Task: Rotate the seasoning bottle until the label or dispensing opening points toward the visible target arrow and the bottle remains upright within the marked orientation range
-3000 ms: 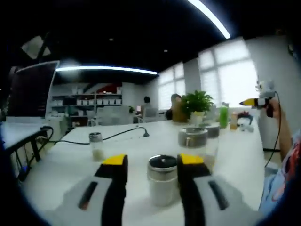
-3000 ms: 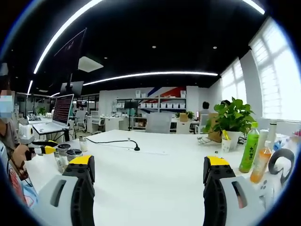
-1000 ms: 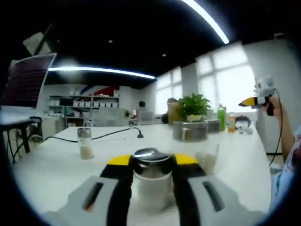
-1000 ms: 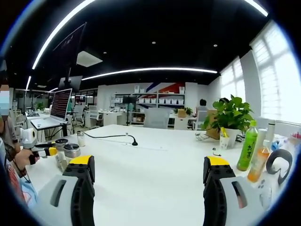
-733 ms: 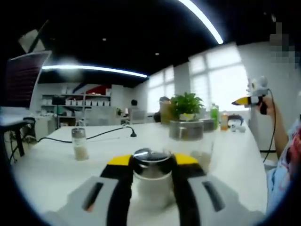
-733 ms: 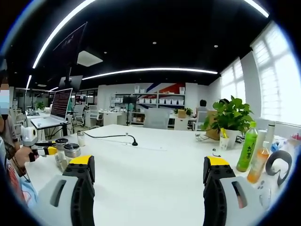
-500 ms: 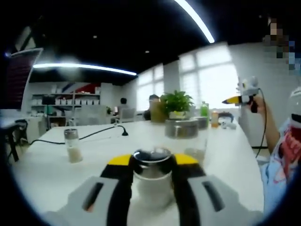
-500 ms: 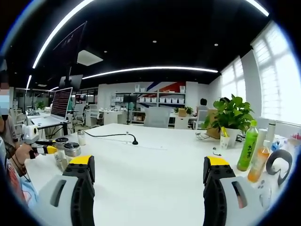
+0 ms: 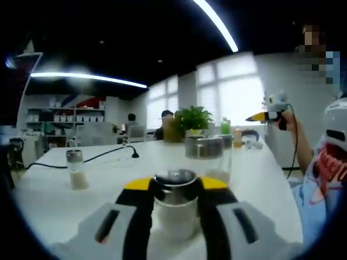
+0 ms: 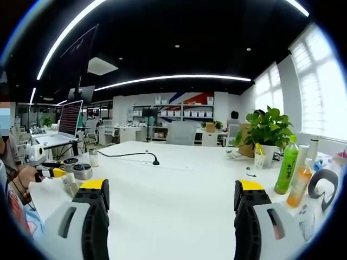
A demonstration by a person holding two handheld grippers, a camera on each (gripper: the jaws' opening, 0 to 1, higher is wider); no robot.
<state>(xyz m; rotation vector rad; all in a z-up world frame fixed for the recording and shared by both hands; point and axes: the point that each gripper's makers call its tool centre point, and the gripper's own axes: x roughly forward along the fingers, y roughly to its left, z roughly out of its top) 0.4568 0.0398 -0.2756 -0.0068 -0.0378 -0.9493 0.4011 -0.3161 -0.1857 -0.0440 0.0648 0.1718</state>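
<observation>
— What has your left claw (image 9: 174, 189) got?

— My left claw is closed around the seasoning bottle (image 9: 174, 208). Its yellow-tipped jaws press on both sides just under the silver cap, and the bottle stands upright on the white table (image 9: 255, 179), low in the middle of my left gripper view.

— And the other one?

— My right claw (image 10: 172, 194) is spread wide with nothing between its jaws, hanging over bare table. From the left gripper view I see it held up off to my right, in my hand (image 9: 286, 120).

— What else stands near the bottle?

— Two taller jars (image 9: 209, 160) with metal lids just behind it, and a small shaker (image 9: 76, 169) well apart to the left, near a black cable (image 9: 103, 155). Further back there is a potted plant (image 9: 191, 120), and a green drink bottle (image 10: 286, 164) beside an orange one (image 10: 297, 185).

— Which way does the label face?

— I cannot tell.
</observation>
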